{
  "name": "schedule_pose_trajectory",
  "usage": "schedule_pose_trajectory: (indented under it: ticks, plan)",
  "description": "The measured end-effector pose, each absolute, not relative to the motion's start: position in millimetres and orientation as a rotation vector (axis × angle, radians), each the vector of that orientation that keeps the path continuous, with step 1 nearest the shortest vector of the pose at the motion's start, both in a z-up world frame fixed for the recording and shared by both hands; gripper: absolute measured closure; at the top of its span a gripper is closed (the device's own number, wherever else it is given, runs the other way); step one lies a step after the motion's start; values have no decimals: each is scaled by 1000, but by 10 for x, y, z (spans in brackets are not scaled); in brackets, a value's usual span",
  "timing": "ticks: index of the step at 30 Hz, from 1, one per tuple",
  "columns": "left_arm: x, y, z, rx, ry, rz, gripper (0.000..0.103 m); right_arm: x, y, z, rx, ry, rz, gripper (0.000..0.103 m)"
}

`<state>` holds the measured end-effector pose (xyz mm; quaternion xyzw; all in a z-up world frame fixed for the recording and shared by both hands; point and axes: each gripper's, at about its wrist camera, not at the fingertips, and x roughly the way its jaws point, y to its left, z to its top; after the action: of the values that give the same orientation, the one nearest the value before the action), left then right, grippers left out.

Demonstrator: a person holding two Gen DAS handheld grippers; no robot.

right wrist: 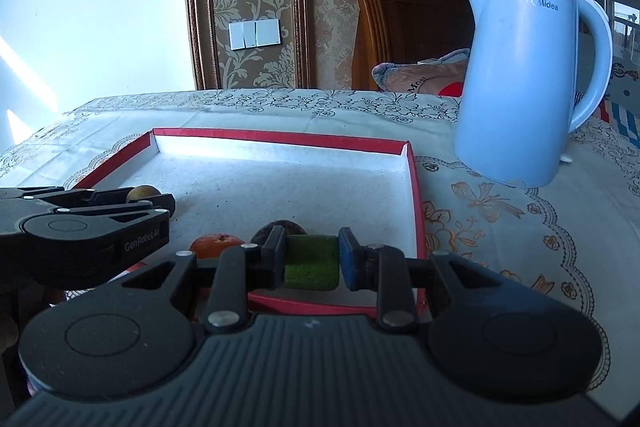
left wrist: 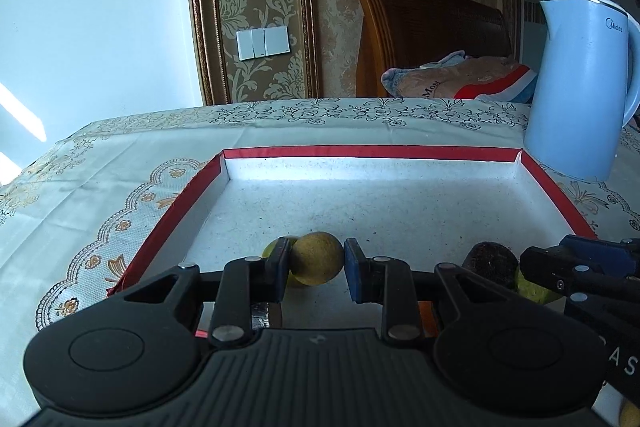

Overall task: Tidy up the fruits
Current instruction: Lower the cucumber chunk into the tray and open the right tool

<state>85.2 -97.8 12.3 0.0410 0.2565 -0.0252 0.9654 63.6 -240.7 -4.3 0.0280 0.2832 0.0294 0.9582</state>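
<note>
Fruit in both hands! The left gripper [left wrist: 316, 267] has its fingers [left wrist: 354, 269] clamped on a round yellow-brown fruit [left wrist: 316, 259], held low over the near end of the red-rimmed tray [left wrist: 372, 151] on the counter [left wrist: 120, 155]. Beside it, the right gripper [right wrist: 311, 261] squeezes a green fruit piece [right wrist: 311, 263] just above the tray's near edge. A small orange [right wrist: 214, 245] and a dark fruit [right wrist: 280, 227] sit in the tray nearby. The blue kettle [right wrist: 520, 83] stands off the tray's far right corner.
</note>
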Motion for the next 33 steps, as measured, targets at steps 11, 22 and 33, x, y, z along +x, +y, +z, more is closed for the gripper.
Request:
schedule_pose_trajectory:
  ticks: [11,22,33]
  plan:
    - [835,-955,132,73,509,-60,75,617,-2452,-82,68,557,37,74]
    - [732,-857,185,40,480,-55,75,602,-2480,-95,81,551,33,73]
    - [512,-841,296,46,370,-51,21,514,-2535,-30,111,500,30,73]
